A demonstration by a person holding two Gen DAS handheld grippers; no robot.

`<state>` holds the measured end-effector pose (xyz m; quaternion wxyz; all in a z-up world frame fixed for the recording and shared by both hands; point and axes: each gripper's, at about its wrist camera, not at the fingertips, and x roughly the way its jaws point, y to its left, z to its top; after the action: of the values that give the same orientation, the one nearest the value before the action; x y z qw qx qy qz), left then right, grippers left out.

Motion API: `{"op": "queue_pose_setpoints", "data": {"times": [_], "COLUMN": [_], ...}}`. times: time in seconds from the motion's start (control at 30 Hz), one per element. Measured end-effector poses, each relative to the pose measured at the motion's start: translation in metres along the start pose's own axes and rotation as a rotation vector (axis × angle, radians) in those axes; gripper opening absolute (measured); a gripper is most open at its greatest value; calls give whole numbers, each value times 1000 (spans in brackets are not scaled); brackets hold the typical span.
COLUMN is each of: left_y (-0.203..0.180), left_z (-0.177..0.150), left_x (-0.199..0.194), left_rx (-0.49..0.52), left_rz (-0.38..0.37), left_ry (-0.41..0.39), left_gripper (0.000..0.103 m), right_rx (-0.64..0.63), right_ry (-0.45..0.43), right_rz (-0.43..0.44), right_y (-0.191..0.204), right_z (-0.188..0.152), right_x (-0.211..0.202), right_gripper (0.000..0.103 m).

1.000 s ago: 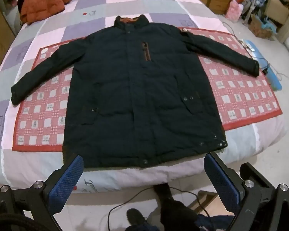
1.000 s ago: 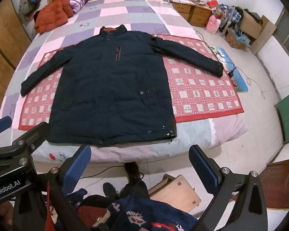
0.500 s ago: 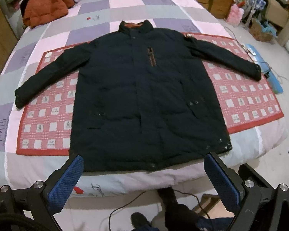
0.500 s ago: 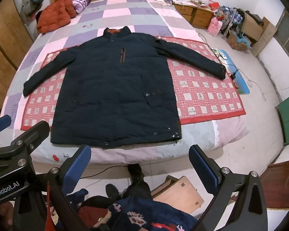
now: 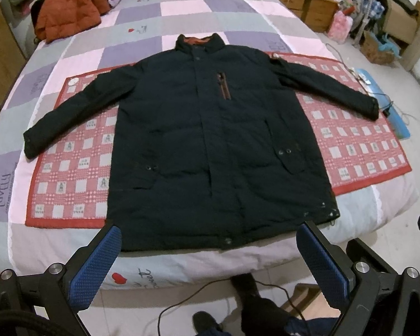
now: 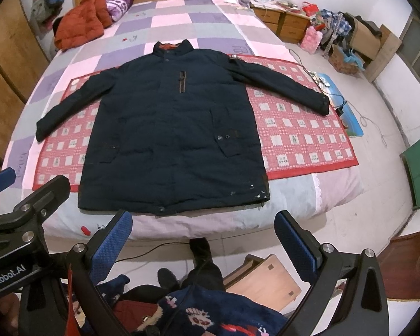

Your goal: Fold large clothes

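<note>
2 grippers are held spread and empty above the foot of the bed [image 5: 78,42]: the left gripper [image 5: 210,254] and the right gripper [image 6: 203,240], neither in contact with anything. The dark jacket [image 5: 210,140] is laid flat and face up on the red checked mat [image 5: 70,162], collar toward the headboard, both sleeves spread out to the sides, hem near the edge of the bed; no fold has been made yet. Several risks can be judged from this layout. The jacket looks thick and padded, so a pinch taken on only 1 layer at a cuff or shoulder could slip, and the sleeve would be dropped short of the body. The right sleeve [image 6: 282,86] ends just beside the cables [image 6: 336,95] at the mat's edge, and a grasp there could catch them. If the mat is pinched together with the fabric, it would be dragged along. A hem pulled too far toward the foot could slide the jacket off the bed. Compared with 1 second ago, the jacket is seen larger and lower in both wrist views, so both grippers have been brought closer to it, with the jaws unchanged.
</note>
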<state>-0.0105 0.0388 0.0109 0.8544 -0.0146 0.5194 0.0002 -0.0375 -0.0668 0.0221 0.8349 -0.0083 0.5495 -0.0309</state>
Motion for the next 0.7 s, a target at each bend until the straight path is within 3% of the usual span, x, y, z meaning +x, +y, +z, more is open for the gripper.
{"op": "queue_pose_setpoints", "data": {"times": [0.7], "left_y": [30], "left_z": [-2], "left_x": [-11], "left_rx": [-12], "left_rz": [-11], "left_ry": [-40], "left_gripper": [103], "right_rx": [5], "right_ry": [-23], "right_rz": [-10], "right_y": [26], "right_z": [3], "right_x": [-12], "right_gripper": [103]}}
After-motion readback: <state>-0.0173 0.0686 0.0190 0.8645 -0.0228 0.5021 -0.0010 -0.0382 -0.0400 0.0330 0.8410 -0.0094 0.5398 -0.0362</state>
